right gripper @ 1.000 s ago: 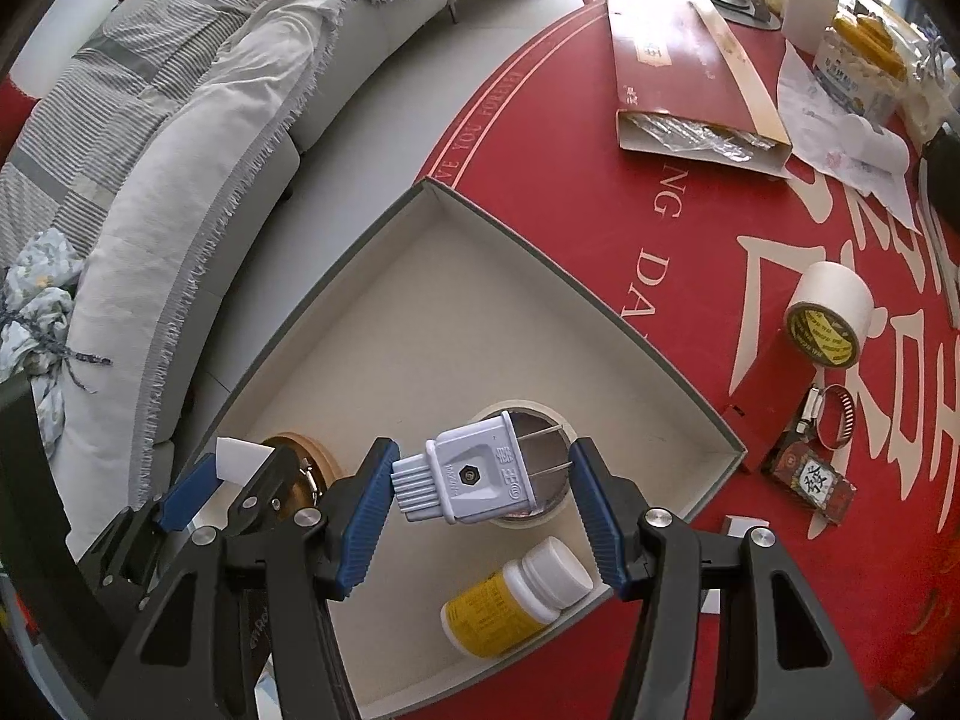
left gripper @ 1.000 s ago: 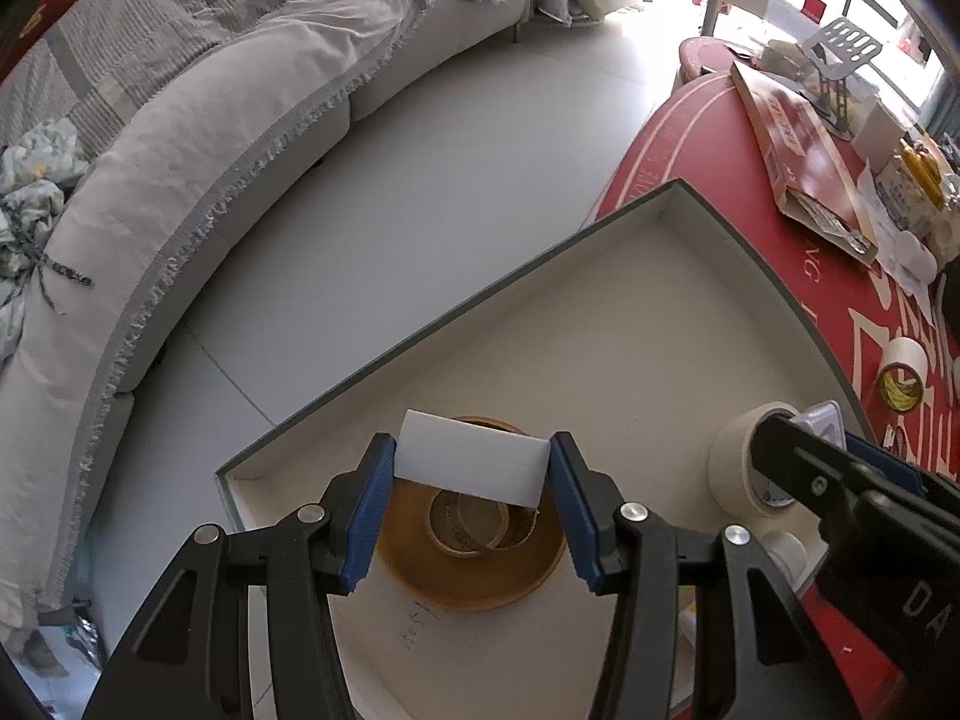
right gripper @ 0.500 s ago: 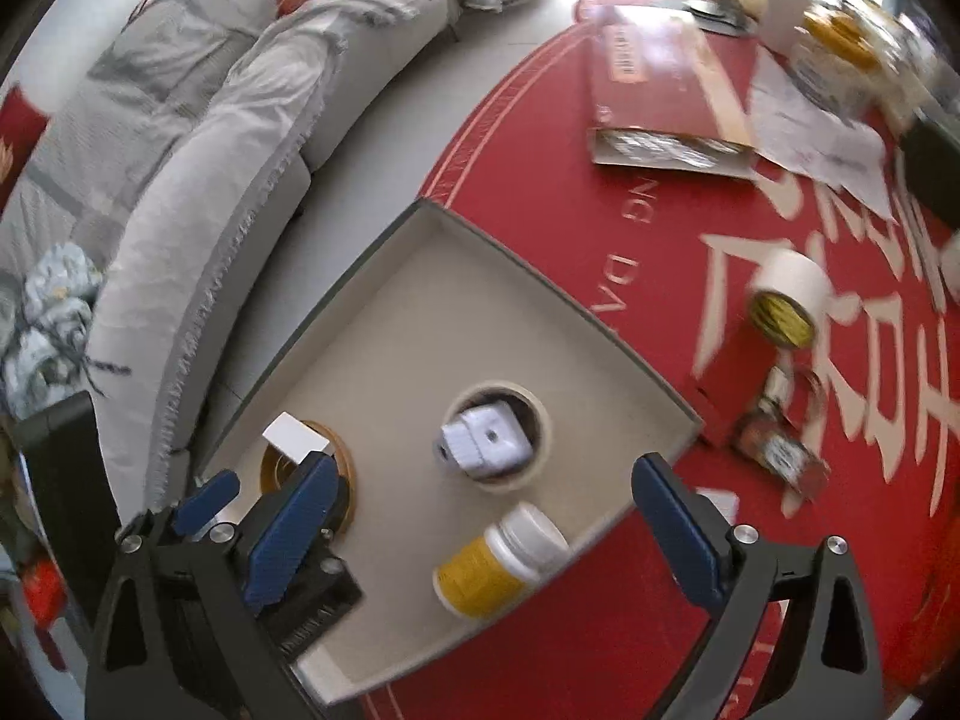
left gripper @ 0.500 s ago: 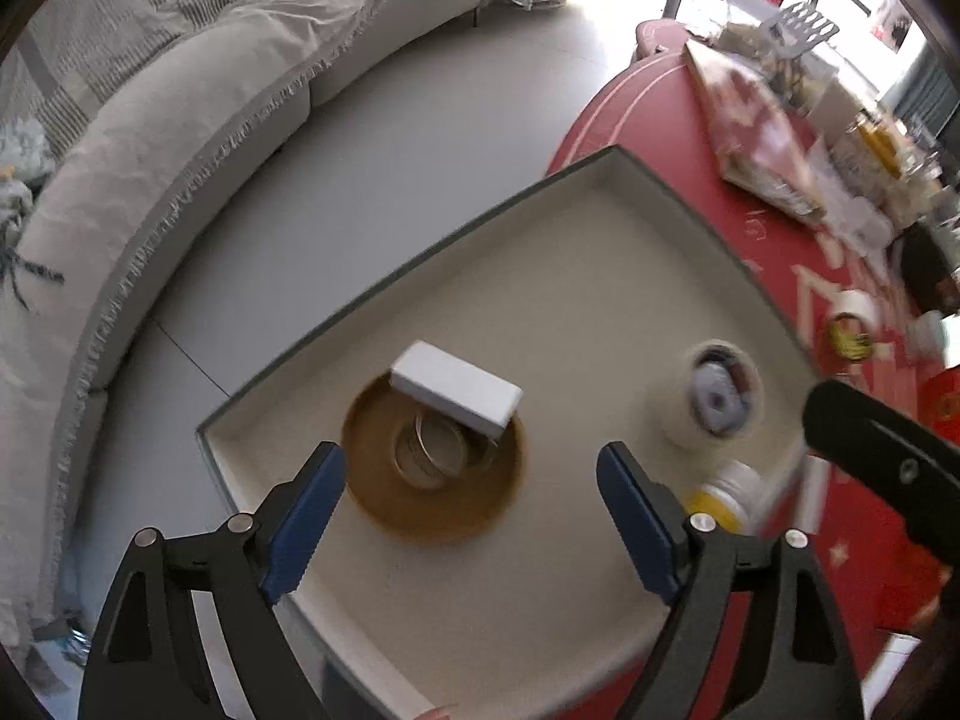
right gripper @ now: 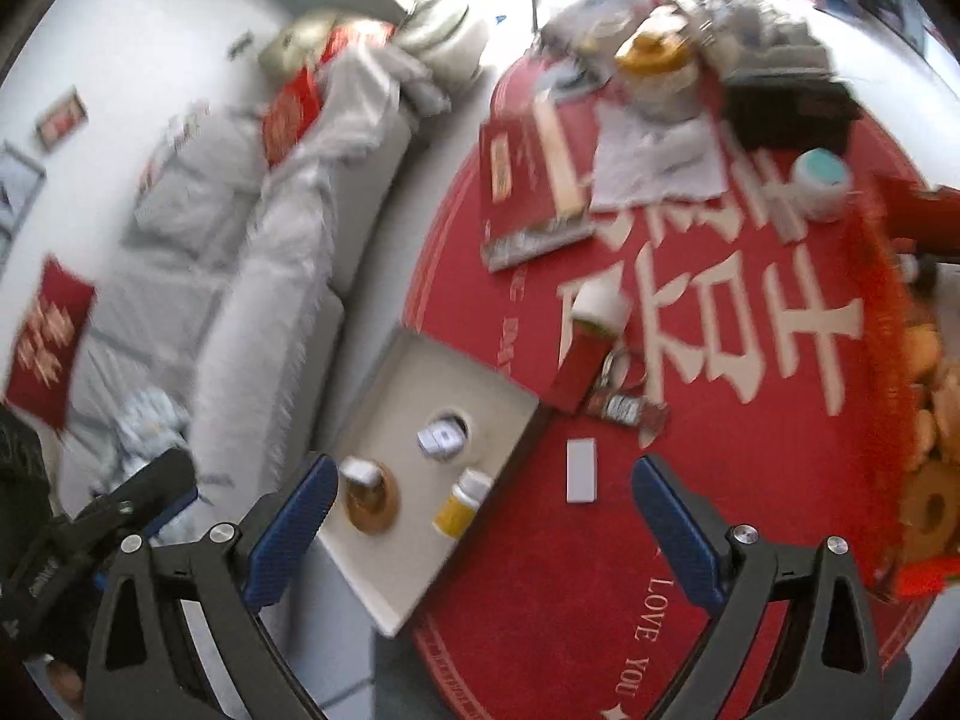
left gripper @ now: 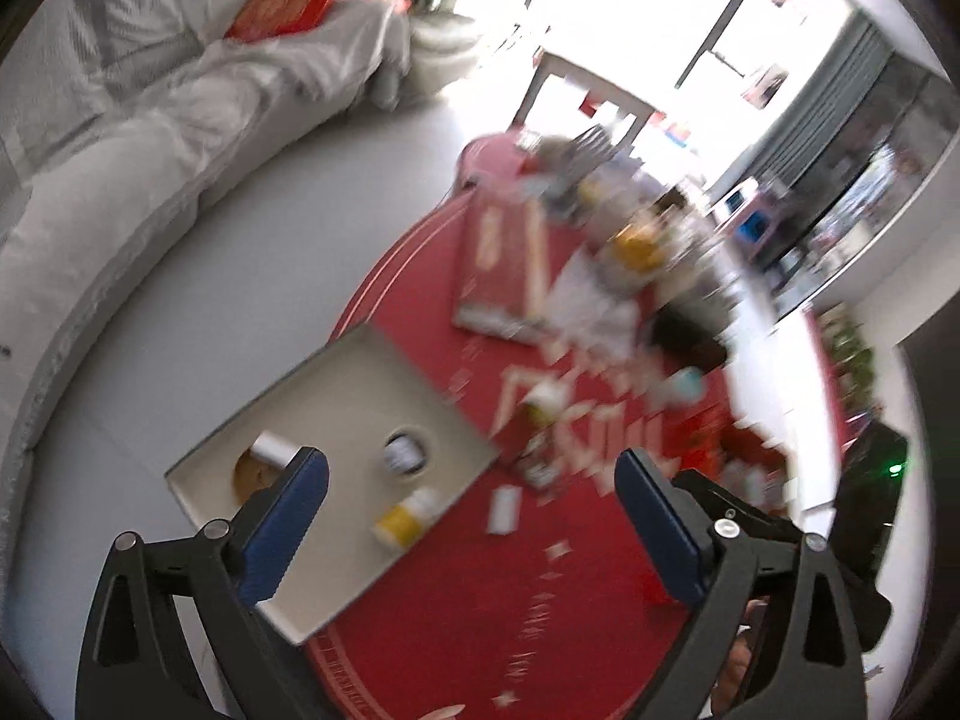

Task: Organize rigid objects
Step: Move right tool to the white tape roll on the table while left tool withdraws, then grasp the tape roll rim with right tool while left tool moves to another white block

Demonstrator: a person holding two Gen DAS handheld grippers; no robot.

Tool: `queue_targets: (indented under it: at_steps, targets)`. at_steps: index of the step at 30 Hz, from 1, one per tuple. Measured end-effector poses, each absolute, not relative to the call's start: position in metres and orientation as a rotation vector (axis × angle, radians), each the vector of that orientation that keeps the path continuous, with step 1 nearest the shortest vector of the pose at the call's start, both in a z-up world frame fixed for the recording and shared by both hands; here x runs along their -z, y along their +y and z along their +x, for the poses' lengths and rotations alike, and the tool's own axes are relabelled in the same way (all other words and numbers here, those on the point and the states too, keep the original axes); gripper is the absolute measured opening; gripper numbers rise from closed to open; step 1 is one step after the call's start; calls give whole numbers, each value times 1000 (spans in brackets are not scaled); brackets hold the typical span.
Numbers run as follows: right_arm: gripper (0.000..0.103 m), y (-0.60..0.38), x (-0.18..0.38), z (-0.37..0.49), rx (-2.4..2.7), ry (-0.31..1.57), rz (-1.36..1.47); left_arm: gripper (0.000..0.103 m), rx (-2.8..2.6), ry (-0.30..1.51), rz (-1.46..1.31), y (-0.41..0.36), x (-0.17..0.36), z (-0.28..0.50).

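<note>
Both tools hang above the beige tray [right gripper: 384,402], empty: the right tool [right gripper: 480,510] stands spread wide, while the left tool [left gripper: 471,501] has its jaws opening with nothing between them. In the tray lie a white block [right gripper: 358,469] on a brown tape roll [right gripper: 372,504], a white plug [right gripper: 441,437] inside a pale tape roll, and a yellow bottle [right gripper: 461,504]. The tray sits at the edge of a round red surface [right gripper: 690,480], where a white card [right gripper: 581,471], another tape roll [right gripper: 597,303], a red box [right gripper: 528,192] and blurred clutter lie beyond, and a grey sofa [right gripper: 270,252] stands past the pale floor.

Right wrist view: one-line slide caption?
Open right gripper above tray holding yellow bottle, plug, tape rolls.
</note>
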State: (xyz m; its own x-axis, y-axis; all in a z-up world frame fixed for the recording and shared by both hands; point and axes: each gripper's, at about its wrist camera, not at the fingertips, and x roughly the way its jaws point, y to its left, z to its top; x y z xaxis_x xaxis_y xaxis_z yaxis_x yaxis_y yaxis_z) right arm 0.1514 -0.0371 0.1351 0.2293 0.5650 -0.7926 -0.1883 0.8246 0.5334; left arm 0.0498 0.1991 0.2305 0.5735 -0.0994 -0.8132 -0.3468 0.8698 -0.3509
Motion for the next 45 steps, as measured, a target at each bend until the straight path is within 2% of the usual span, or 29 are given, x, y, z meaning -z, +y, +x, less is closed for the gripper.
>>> queue_targets:
  at_steps: [4, 5, 8, 11, 15, 19, 22, 26, 28, 29, 30, 31, 38, 45]
  targets:
    - [99, -74, -195, 165, -529, 1110, 422, 99, -147, 848, -558, 198, -279, 47]
    - [101, -81, -210, 170, -523, 1069, 415, 103, -155, 820, -551, 198, -287, 49]
    - [102, -86, -227, 194, -450, 1032, 332, 103, -227, 803, -462, 192, -283, 59]
    - [102, -72, -192, 219, -379, 1103, 226, 103, -267, 879, -414, 186, -241, 67]
    - [102, -34, -89, 239, -318, 1305, 90, 103, -310, 1036, -330, 176, -156, 69]
    - [102, -17, -10, 253, -263, 1427, 197, 103, -315, 1186, -299, 172, -88, 65]
    - [102, -5, 27, 261, -233, 1468, 283, 103, -315, 1257, -314, 174, -57, 60]
    - [102, 14, 47, 276, -207, 1448, 286, 103, -320, 1304, -322, 178, -35, 57]
    - [99, 23, 53, 280, -187, 1439, 256, 103, -320, 1317, -331, 180, -29, 57]
    - [85, 27, 50, 280, -186, 1413, 226, 103, -323, 1320, -332, 181, -27, 58]
    - [60, 34, 47, 281, -181, 1393, 162, 103, -324, 1323, -335, 181, -25, 58]
    - [55, 39, 46, 281, -188, 1388, 107, 103, -323, 1325, -337, 182, -27, 59]
    - [51, 44, 41, 244, -313, 1405, -104, 103, -311, 1336, -334, 174, -24, 50]
    - [50, 13, 38, 154, -417, 1468, -288, 103, -257, 1340, -306, 160, -3, 39]
